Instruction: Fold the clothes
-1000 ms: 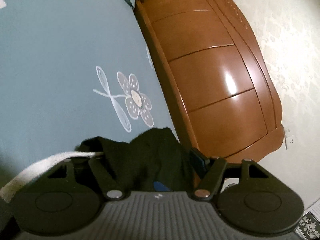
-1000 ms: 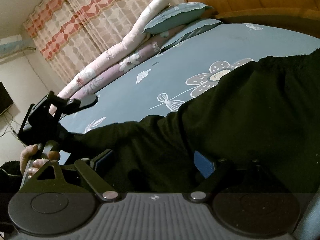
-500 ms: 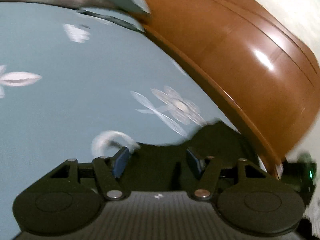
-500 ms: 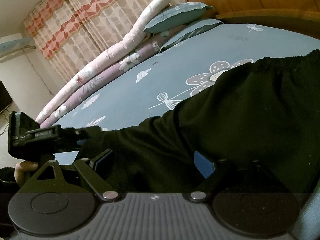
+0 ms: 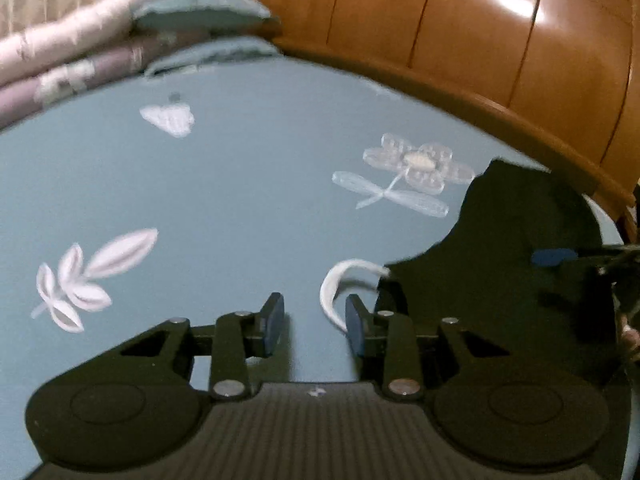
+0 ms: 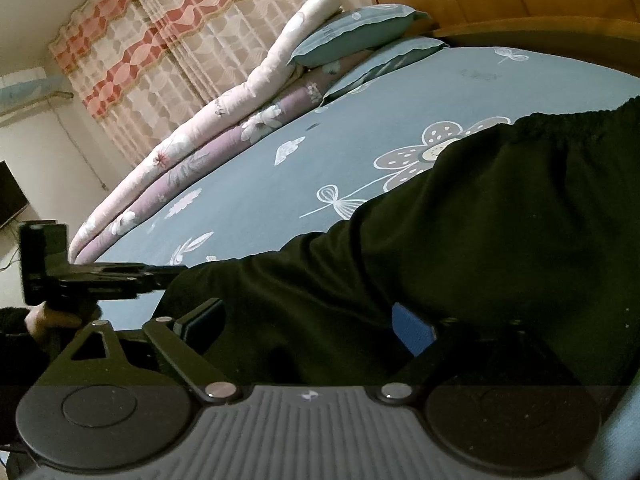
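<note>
Your left hand-held gripper [image 5: 314,326] hangs with its jaws apart and nothing between them, over the blue bedsheet [image 5: 224,208]; the white drawstring [image 5: 340,284] curls just beside its right finger. The black garment [image 6: 460,232] lies on the bed toward the right, near the wooden footboard [image 5: 480,40]. Your right hand-held gripper [image 6: 308,324] has its jaws spread wide with the dark cloth bunched between them, but I cannot tell whether they actually pinch it. If you lift now, the cloth may slip free and spoil the fold, or the loose drawstring may snag on the left finger as you close. The garment's near edge is hidden under the right gripper body, and the left view is blurred, so the cloth's outline there is only roughly readable.
</note>
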`<state>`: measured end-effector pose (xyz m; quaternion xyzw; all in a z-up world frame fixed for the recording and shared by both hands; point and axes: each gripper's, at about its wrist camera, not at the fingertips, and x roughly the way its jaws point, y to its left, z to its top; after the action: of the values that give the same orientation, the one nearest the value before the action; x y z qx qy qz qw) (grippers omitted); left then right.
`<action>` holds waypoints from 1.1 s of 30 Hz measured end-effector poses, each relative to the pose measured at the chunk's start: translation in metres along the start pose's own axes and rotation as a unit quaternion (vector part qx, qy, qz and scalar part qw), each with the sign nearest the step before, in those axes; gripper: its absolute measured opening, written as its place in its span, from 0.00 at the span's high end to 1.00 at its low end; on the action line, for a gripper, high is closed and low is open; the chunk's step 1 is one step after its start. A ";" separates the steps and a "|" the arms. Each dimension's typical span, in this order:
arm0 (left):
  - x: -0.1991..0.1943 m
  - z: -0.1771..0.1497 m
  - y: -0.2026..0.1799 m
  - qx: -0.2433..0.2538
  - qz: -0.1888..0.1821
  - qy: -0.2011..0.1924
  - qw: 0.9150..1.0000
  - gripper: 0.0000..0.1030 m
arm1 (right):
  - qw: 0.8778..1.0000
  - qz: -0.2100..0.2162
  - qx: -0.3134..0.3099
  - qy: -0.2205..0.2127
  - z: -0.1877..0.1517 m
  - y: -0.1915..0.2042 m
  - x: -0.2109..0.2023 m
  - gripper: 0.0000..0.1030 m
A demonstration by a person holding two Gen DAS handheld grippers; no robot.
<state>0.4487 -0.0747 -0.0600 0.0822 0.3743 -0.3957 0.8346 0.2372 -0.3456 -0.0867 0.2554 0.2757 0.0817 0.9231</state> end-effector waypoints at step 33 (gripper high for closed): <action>-0.034 -0.020 -0.037 0.160 -0.090 0.078 0.980 1.00 | 1.000 -0.003 -0.013 0.001 -0.003 0.006 0.001 0.05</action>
<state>0.3973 -0.0702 -0.0442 0.2116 0.3759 -0.5161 0.7400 0.2367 -0.3389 -0.0865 0.2424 0.2763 0.0825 0.9263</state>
